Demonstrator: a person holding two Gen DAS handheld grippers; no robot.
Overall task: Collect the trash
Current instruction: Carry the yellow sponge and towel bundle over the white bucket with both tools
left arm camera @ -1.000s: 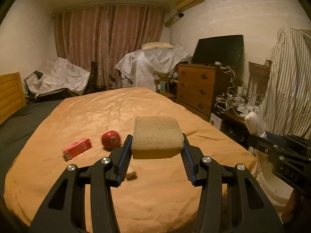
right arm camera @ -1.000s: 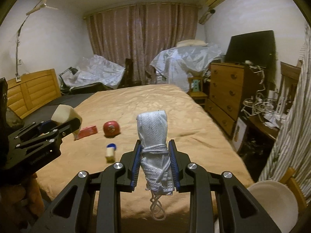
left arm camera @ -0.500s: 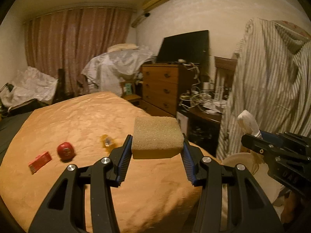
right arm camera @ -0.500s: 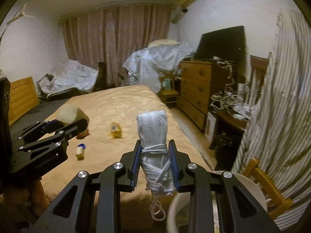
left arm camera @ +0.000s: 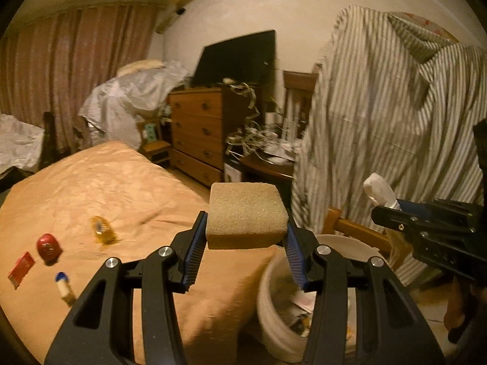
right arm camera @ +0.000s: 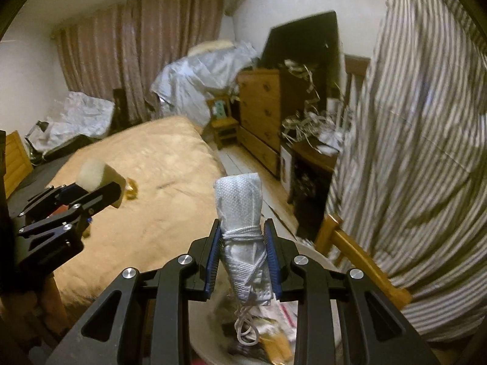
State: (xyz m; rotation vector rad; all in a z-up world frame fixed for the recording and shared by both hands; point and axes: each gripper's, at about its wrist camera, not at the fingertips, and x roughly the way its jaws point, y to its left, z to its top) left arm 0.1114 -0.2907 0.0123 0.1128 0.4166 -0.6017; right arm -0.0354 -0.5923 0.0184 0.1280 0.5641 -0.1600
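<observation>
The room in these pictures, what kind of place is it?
Most likely a lived-in bedroom. A large bed fills the middle, a wooden dresser with a dark screen on top stands by the wall, and long curtains hang at the far end.

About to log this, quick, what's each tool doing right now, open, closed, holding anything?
Left tool: closed on the sponge.
Right tool: closed on the rolled face mask.
</observation>
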